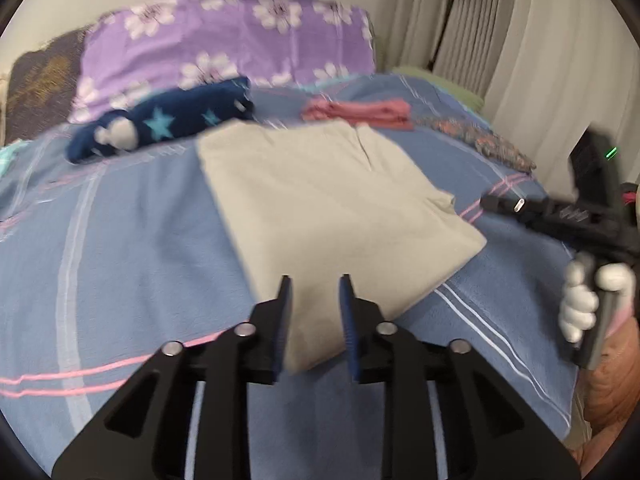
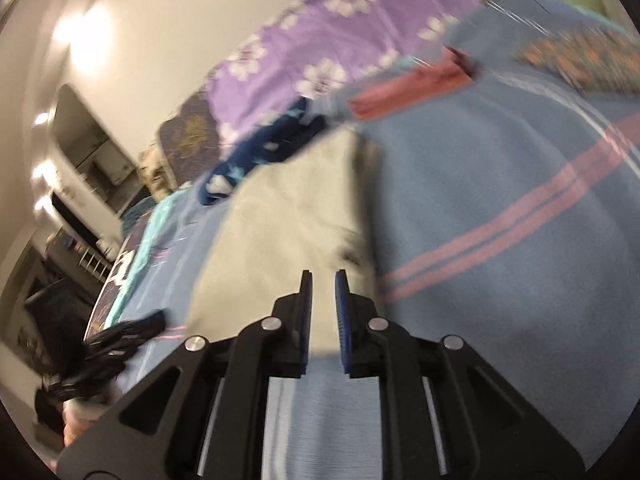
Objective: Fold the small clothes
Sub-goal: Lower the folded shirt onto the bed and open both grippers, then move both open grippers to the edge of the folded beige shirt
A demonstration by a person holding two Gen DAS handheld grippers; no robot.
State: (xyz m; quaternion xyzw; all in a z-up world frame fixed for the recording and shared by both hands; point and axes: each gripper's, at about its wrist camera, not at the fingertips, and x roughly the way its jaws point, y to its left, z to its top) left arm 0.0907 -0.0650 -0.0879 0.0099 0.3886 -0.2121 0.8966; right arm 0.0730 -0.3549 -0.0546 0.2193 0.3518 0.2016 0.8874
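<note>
A beige garment (image 1: 328,192) (image 2: 288,216) lies folded flat on the blue striped blanket (image 1: 120,240) (image 2: 500,200). My left gripper (image 1: 316,280) hovers over its near corner, its blue pads apart with nothing pinched between them. My right gripper (image 2: 324,274) is above the garment's near right edge, jaws a narrow slit apart and holding nothing. In the left wrist view the right gripper (image 1: 492,203) comes in from the right, held by a white-gloved hand (image 1: 580,300). The left gripper (image 2: 132,332) shows blurred at the lower left of the right wrist view.
Behind the beige garment lie a dark blue star-print garment (image 1: 168,124) (image 2: 272,144) and a folded pink garment (image 1: 360,114) (image 2: 408,88). A purple floral pillow (image 1: 224,48) (image 2: 340,40) sits at the headboard. A patterned cloth (image 1: 488,142) lies far right, near curtains (image 1: 540,40).
</note>
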